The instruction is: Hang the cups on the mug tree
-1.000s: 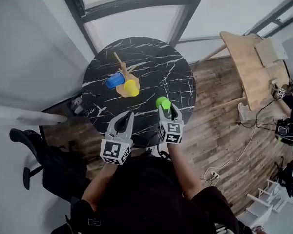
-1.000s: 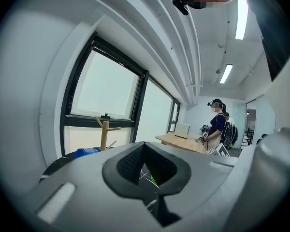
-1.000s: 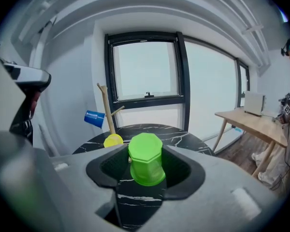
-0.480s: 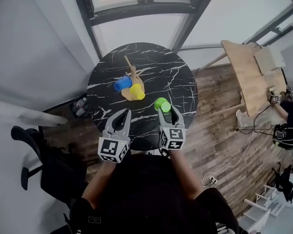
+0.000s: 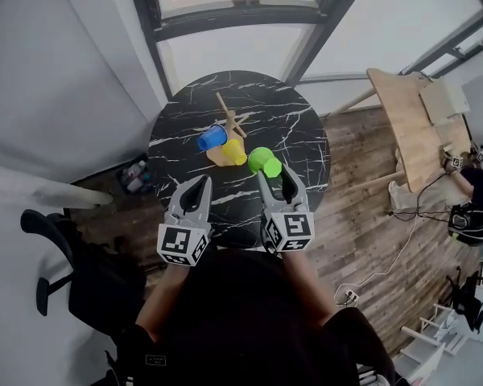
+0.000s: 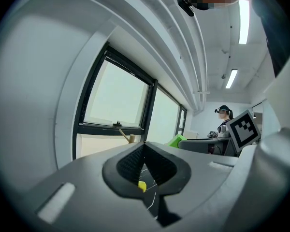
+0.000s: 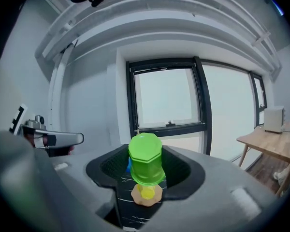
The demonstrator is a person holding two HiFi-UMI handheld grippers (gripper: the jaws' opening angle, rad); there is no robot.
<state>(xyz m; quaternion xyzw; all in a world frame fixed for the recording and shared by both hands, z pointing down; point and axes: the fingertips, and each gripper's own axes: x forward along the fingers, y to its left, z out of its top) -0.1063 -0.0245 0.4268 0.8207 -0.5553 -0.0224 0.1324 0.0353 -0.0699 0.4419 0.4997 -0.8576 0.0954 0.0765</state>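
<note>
**A:** Where is the green cup [image 5: 264,162]?

**B:** It is in the right gripper [image 5: 274,175], held off the table [image 5: 294,127], just near and right of the mug tree [image 5: 232,121]. The jaws stand wide, and in the right gripper view their pads press on the cup from both sides. The left gripper [image 5: 200,185] hangs to the left. Its own view shows the jaws together with nothing between them.

**A:** And the tree?

**B:** A blue cup [image 5: 212,138] hangs on its left side and a yellow cup [image 5: 234,152] on its near side. The pegs that look bare reach toward the far side and the right.

**A:** How do I do this step well?

**B:** I judge the step in hand to be carrying the cup to a free peg. Come in from the right, above the peg, and line the handle's opening up with the peg tip. Lower along the peg and open the jaws only once the peg bears the weight. Stay clear of the yellow cup, which is close.

**A:** Which way does the cup point?

**B:** Its long axis stands nearly upright between the jaws. The narrower six-sided end is up and the flared wider end is down, so it looks inverted. I cannot make out the handle, so find which side it is on before committing.
</note>
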